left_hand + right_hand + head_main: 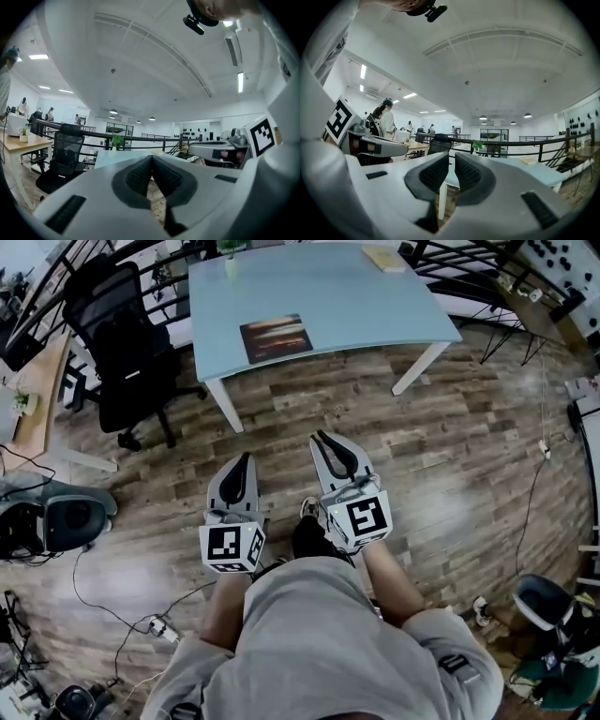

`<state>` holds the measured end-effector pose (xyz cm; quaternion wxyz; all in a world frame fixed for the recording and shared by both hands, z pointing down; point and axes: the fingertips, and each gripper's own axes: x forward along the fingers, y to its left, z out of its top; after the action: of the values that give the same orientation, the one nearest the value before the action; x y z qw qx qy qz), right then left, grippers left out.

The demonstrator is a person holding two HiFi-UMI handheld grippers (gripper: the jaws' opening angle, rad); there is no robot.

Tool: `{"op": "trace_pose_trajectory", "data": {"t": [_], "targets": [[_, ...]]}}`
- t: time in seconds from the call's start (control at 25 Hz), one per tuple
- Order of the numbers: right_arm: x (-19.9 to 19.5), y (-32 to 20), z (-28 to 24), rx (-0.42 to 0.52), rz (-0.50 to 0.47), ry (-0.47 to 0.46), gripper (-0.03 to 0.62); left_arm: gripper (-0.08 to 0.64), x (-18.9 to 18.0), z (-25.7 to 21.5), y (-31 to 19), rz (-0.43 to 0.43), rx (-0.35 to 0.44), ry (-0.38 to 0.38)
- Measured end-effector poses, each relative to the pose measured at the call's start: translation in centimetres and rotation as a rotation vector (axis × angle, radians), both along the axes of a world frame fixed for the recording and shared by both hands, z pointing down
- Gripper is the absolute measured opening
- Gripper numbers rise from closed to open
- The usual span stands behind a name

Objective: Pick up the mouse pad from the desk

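Head view: the mouse pad [275,337] lies flat on the desk [366,296], near its front edge. The left gripper [246,458] and right gripper [323,439] hang over the floor, well apart from it.
Left gripper view: tips pressed together, nothing between.
Right gripper view: jaws a narrow slit apart, empty; pad not made out.
Progress: neither gripper holds the pad, so I judge the reach, grip and lift are left.

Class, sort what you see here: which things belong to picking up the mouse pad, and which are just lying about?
Belongs to the job: mouse pad, desk, left gripper, right gripper.
Just lying about: office chair, potted plant, yellowish book.
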<state>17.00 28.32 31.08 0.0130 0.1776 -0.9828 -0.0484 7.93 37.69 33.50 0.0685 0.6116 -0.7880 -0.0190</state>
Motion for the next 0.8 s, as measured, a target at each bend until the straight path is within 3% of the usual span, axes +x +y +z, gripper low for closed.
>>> {"op": "trace_pose_trajectory", "data": {"t": [0.36, 0.8], "targets": [[-3.1, -9.6, 0.3, -0.068, -0.046, -0.036, 0.044, 0.012, -3.0, 0.1, -8.4, -0.048, -0.053, -0.006], [-5.8, -16.6, 3.4, -0.157, -0.055, -0.041, 0.044, 0.012, -5.4, 2.7, -14.8, -0.044, -0.144, -0.009]]}}
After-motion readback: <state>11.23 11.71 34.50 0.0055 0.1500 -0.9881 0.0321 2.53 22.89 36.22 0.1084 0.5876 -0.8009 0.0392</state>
